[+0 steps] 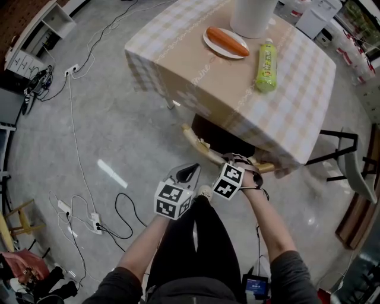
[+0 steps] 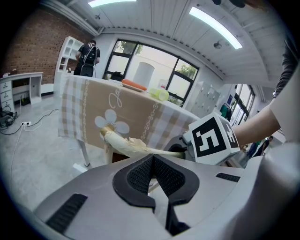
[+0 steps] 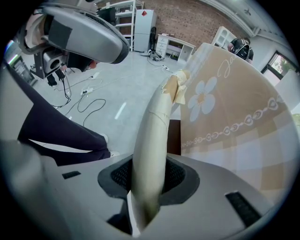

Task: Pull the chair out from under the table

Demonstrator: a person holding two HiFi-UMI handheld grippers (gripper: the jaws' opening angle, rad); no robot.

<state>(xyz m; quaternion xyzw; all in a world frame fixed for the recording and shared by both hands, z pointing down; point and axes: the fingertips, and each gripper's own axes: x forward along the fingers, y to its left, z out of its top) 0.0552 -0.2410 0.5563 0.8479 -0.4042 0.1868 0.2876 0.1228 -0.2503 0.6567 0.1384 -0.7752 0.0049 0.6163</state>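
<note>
On the left the floor is strewn with cables [image 1: 77, 154] and a power strip [image 1: 95, 222], well apart from the chair, so my pulling path over the bare concrete looks free; my own legs stand just behind both tools, though, and I judge I need to step back as the chair comes.

The left gripper [image 1: 189, 172] hangs just left of the chair's back, clenched on nothing; in the left gripper view its pads [image 2: 140, 176] meet with only air beyond them, and it touches no part of the chair. I would bring it onto the rail only if the chair starts to swing.

The chair [image 1: 222, 139] sits tucked under the table [image 1: 178, 65], its dark seat mostly beneath the hanging checked cloth; only its curved back rail [image 1: 199, 147], wrapped in cream tape, stands clear of the table edge.

The right gripper [image 1: 237, 161] points steeply down and is clamped on that rail toward its right end; the right gripper view shows the rail [image 3: 157, 126] running up between the pads and filling the gap.

Since the grip is off-centre, I judge a straight, slow, level draw toward me is best; a jerk could twist the chair so that a leg catches a table leg or drags the cloth. That matters, because a plate [image 1: 209, 40] of orange food, a green bottle [image 1: 267, 65] lying on its side and a white roll [image 1: 254, 15] rest on top; the bottle could well roll.
</note>
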